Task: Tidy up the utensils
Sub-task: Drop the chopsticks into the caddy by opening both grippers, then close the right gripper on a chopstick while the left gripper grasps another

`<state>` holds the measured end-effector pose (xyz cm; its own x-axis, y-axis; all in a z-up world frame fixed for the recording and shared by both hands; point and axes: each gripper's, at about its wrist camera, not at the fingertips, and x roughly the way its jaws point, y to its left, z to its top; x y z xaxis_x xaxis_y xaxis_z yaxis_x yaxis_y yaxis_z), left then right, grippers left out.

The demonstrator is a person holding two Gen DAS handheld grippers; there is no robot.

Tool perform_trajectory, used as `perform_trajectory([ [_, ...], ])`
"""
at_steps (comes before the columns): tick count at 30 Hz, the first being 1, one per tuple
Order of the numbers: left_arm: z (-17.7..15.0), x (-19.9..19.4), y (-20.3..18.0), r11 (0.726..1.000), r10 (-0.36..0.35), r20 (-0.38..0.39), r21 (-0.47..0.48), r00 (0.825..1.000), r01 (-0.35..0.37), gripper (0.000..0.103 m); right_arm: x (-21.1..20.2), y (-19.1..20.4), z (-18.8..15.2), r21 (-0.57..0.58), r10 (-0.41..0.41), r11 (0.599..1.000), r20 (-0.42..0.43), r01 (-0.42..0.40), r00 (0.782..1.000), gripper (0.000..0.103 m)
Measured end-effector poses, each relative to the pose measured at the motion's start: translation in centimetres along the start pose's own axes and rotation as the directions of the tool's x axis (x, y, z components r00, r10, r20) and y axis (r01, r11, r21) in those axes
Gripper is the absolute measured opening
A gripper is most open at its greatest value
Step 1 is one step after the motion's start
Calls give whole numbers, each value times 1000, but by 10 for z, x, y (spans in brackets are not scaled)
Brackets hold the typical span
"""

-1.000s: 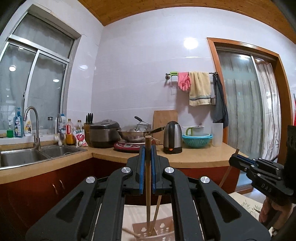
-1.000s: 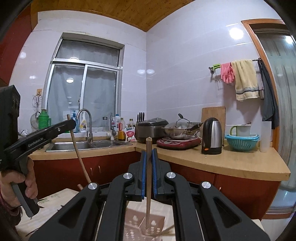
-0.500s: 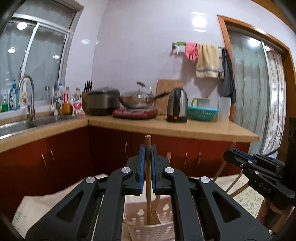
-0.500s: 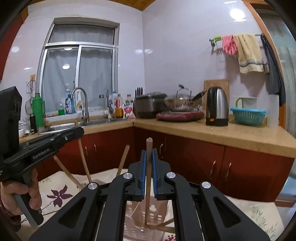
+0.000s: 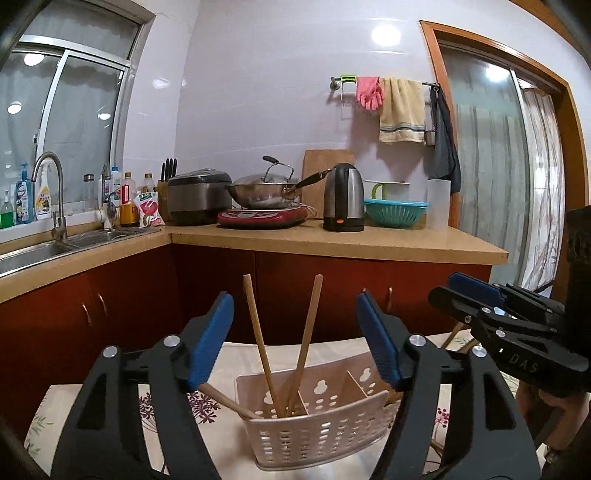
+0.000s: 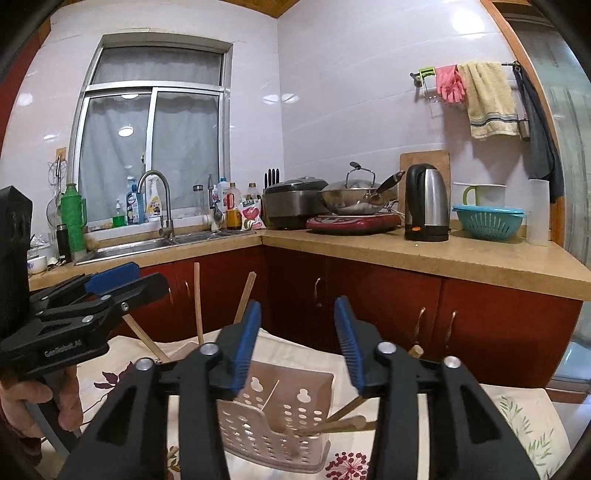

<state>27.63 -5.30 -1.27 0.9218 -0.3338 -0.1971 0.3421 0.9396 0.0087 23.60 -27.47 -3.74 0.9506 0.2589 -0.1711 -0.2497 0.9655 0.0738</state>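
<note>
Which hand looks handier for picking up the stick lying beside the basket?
Probably left: the stick lies just under the left gripper, beside the basket. Its jaws are opening, nothing between them.

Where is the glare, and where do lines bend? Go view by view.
Left wrist view: lamp glare on the wall and window; door frame bows. Right wrist view: glare on the wall; counter curves, corners go black.
</note>
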Motion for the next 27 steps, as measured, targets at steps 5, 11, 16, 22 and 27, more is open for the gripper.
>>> perform_trajectory([
  [5,3,-28,-3,1000,12,30,0,999,-12,74,-24,4,4,-5,-3,1000,18,3,1000,49],
  [11,-15,-68,-6,998,56,40,-13,998,-55,74,-61,8,-12,-11,-21,1000,3,21,1000,49],
  [16,-44,-95,-7,996,88,-10,-26,996,-88,74,-87,5,-38,10,-45,999,-45,46,998,49],
  [22,-93,-125,-5,991,126,-98,-42,987,-130,74,-119,-2,-90,36,-90,995,-129,95,988,49],
  [27,-134,-147,-4,987,138,-175,-58,975,-150,74,-140,-4,-128,48,-110,991,-191,122,975,49],
])
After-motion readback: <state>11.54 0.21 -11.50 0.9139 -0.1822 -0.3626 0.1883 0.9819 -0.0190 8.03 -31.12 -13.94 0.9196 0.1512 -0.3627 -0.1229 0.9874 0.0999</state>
